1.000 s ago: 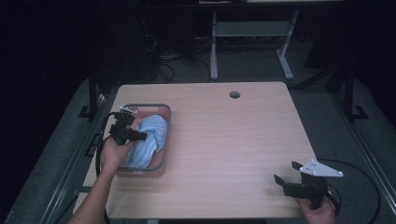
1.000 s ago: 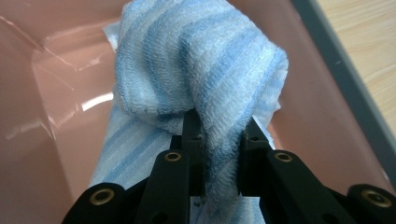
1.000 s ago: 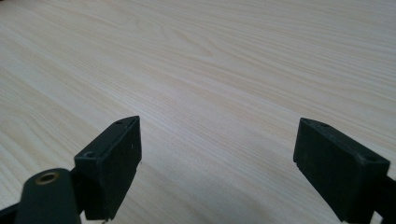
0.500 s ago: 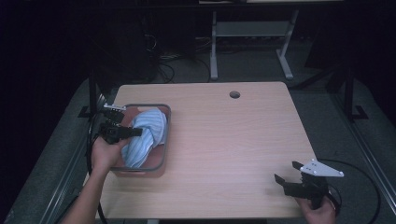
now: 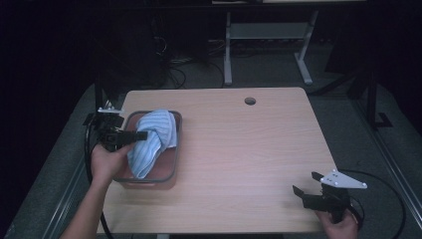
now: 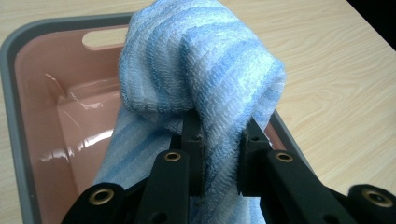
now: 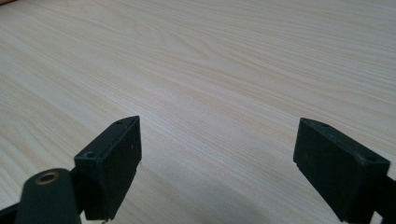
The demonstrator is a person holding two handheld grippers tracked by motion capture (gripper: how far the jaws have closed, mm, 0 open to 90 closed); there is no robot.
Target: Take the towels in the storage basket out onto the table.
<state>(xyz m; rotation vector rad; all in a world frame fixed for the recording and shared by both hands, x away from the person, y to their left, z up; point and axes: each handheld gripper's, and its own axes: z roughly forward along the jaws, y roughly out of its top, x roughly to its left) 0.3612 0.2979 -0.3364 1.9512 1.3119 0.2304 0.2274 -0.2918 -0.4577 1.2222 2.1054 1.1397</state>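
A blue-and-white striped towel (image 5: 153, 139) hangs bunched over a pink basin with a grey rim (image 5: 176, 149) at the table's left side. My left gripper (image 5: 142, 135) is shut on a fold of the towel (image 6: 219, 93), which is lifted partly above the basin (image 6: 28, 140); its lower end still trails inside. The black jaws press the cloth from both sides in the left gripper view (image 6: 220, 158). My right gripper (image 5: 306, 183) rests near the table's front right corner, open, with bare wood between its fingers (image 7: 212, 163).
The light wooden table (image 5: 249, 149) has a round cable hole (image 5: 250, 101) near its far edge. Beyond the far edge stand a metal frame's legs (image 5: 229, 59) and loose cables on a dark floor. A cable trails from the right gripper off the table's right side.
My left gripper has moved left and risen, pulling the towel up out of the basin. The right gripper has kept still.
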